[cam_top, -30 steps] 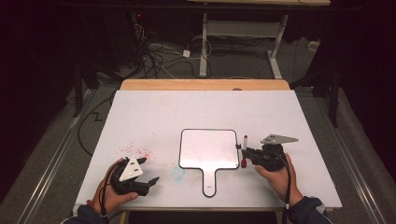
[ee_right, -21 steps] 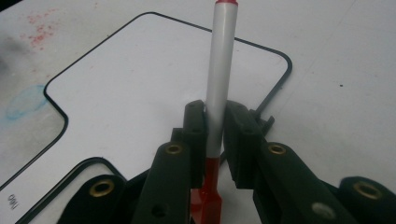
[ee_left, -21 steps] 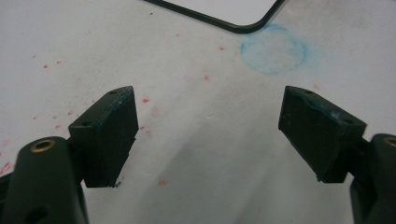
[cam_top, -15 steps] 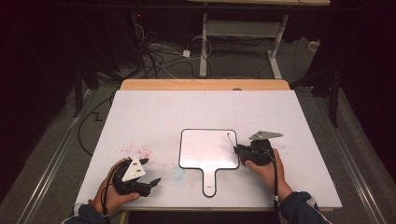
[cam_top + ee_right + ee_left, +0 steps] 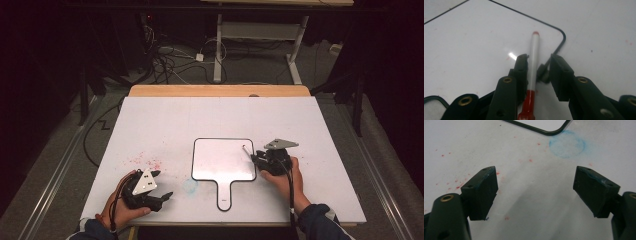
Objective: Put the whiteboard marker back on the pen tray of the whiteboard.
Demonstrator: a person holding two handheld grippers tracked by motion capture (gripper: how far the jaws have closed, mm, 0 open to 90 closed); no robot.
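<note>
At the near left corner of the white table (image 5: 150, 120), the left hand (image 5: 117, 210) holds the left gripper (image 5: 161, 186) low over the surface, and its jaws stand wide apart with nothing between them. In the left gripper view the bare table shows between the two black jaws, with small red specks (image 5: 459, 185) on it and a pale blue ring-shaped smear (image 5: 567, 145) farther off. Just beyond the smear lies one rounded corner of the small whiteboard (image 5: 541, 124).

The whiteboard (image 5: 223, 159) lies flat in the middle of the table, a white panel with a dark edge, and its short handle points toward the near side. At its right edge the right hand (image 5: 286, 175) holds the right gripper (image 5: 256, 158). This gripper is clenched on a marker (image 5: 532, 65), a white pen with red at both ends. In the right gripper view the pen lies between the two jaws and its far tip rests over the board, near the rounded corner.

Beyond the table there is a wooden strip (image 5: 220, 90), and farther on the dark floor with cables (image 5: 165, 57)
</note>
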